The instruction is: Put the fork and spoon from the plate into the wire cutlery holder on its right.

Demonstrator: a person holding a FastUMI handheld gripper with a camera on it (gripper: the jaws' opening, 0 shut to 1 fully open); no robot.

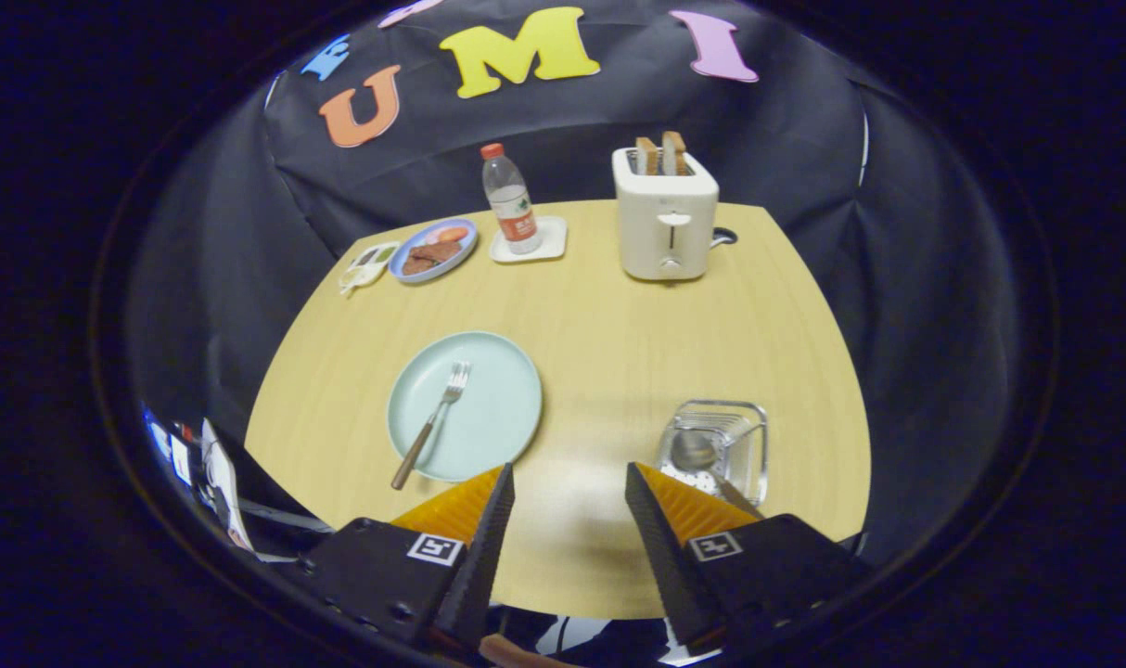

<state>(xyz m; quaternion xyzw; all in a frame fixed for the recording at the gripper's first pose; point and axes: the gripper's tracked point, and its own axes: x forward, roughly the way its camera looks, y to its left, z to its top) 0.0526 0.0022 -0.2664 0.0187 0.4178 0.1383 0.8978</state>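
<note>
Gripper [568, 482] nearest, fingers spread wide with bare table [619, 306] between them, pinching nothing. It hangs above the near edge, roughly midway between the plate and the wire holder.

Progress, as judged from how things lie: half done.
- Spoon [697, 452] is in the wire cutlery holder [722, 436], bowl up toward the far end, handle slanting out over the near rim just beside the right finger.
- Fork [433, 422] not yet moved. It lies on the pale green plate [489, 408], tines toward the far side, wooden handle running out past the plate's near-left rim onto the table. Plate holds nothing else.
- Left to do: pick up the fork, carry it right, drop it in beside the spoon.

Other containers, well beyond the fingers:
- Blue plate [433, 249] with what looks like food, brownish and orange pieces; cannot tell what exactly.
- Small white tray [549, 243] carrying a plastic bottle [510, 199], red cap on, upright.
- White toaster [665, 218], two slices of toast [661, 154] standing up out of the slots.
- Small packet [368, 264] just left of the blue plate; contents too small to tell.
</note>
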